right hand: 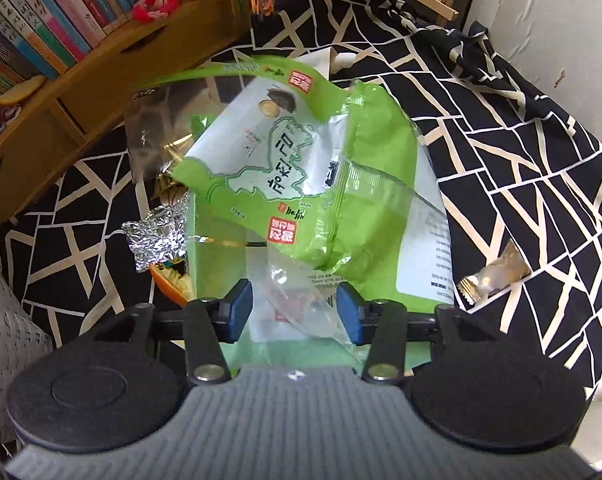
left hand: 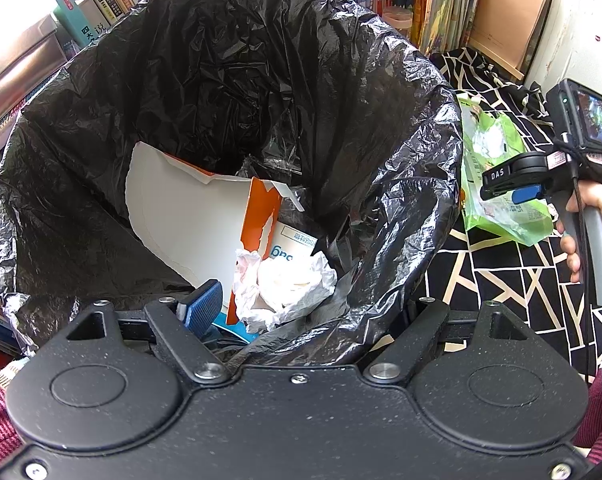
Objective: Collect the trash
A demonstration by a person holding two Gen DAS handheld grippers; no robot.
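Note:
A bin lined with a black trash bag (left hand: 205,80) fills the left wrist view. In it lie a torn white and orange carton (left hand: 189,216) and crumpled tissue (left hand: 293,284). My left gripper (left hand: 297,312) stands open at the bag's near rim; its left pad (left hand: 203,308) shows, and the bag plastic hides the right one. A green snack wrapper (right hand: 301,168) lies on the black-and-white cloth (right hand: 501,140). My right gripper (right hand: 293,312) is open over the wrapper's near end, with clear plastic (right hand: 301,304) between its pads. From the left wrist view, the right gripper (left hand: 517,192) sits over the wrapper (left hand: 497,216).
Crumpled foil (right hand: 157,236) and an orange wrapper (right hand: 169,280) lie left of the green one. A small candy wrapper (right hand: 489,276) sits to the right. A white woven basket (right hand: 5,320) stands at the left edge. Bookshelves (right hand: 41,20) run along the back.

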